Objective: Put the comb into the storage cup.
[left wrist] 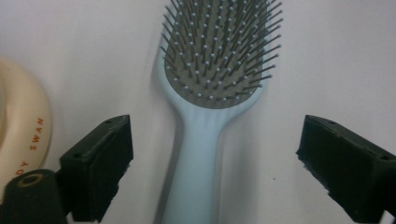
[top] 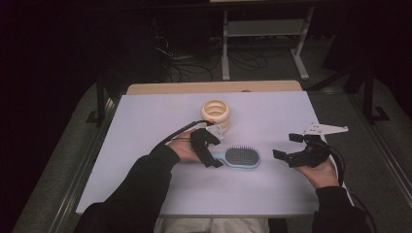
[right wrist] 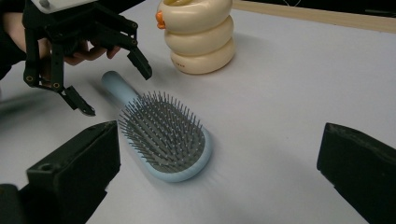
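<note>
Nearest the lens, the left gripper (left wrist: 212, 154) holds its black jaws apart on either side of the hairbrush (left wrist: 210, 107) handle, touching neither side. On the cream ring-stacked container (left wrist: 21, 126) beside it, orange letters read "SWAN" and a fragment "DY". The hairbrush is pale blue, with a grey oval pad of dark, ball-tipped bristles facing up. It lies flat on the white table (top: 272, 194), just in front of the container. The right gripper (top: 286, 145), beyond the brush head, also stands with jaws spread wide, gripping nothing.

Hairbrush (left wrist: 212, 70) handle end, head tip cropped.
</note>
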